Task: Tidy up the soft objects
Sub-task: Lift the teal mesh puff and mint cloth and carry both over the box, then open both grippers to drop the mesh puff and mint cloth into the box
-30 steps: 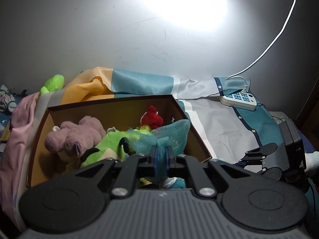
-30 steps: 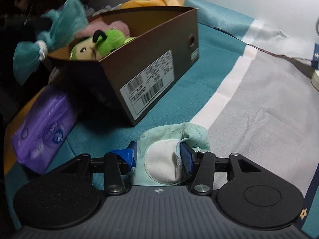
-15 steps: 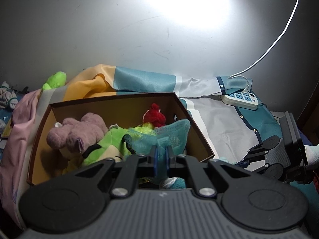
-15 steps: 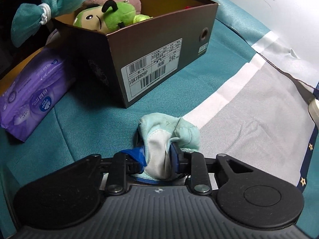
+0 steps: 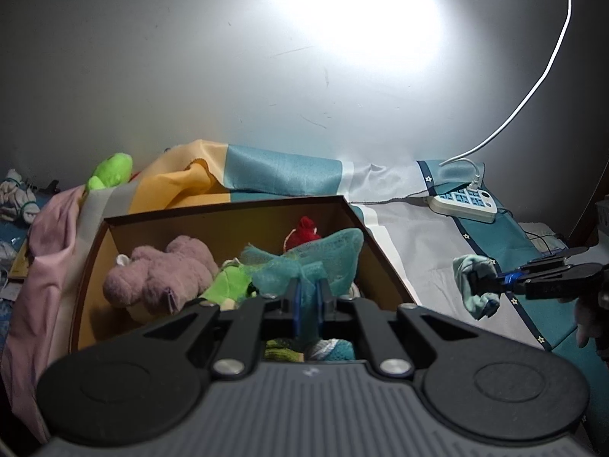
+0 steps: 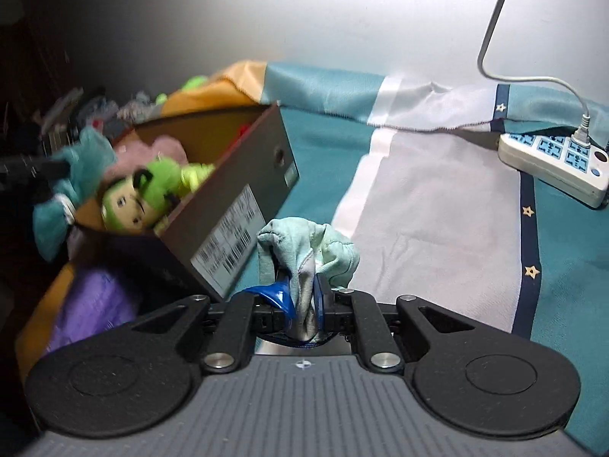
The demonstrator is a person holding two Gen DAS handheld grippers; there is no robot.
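One open brown cardboard shoebox (image 5: 228, 215) sits on the striped teal, white and grey bedspread (image 6: 437, 205), and I count three plush toys inside it: one mauve stuffed animal (image 5: 160, 274), one lime-green doll with a pale face (image 6: 152, 190), and one small red tufted toy (image 5: 302, 232) at the back. Two grippers are at work. The left gripper (image 5: 307, 297) is clamped tight on a teal mesh bundle (image 5: 316, 259), held above the box's near end. The right gripper (image 6: 302, 301) is pinched closed on a crumpled pale mint cloth with a white inner panel (image 6: 308, 251), lifted clear of the bedspread just beside the box's labelled side. One white power strip with blue sockets (image 6: 553, 163) lies well apart near the wall, one purple tissue pack (image 6: 95, 304) beside the box.
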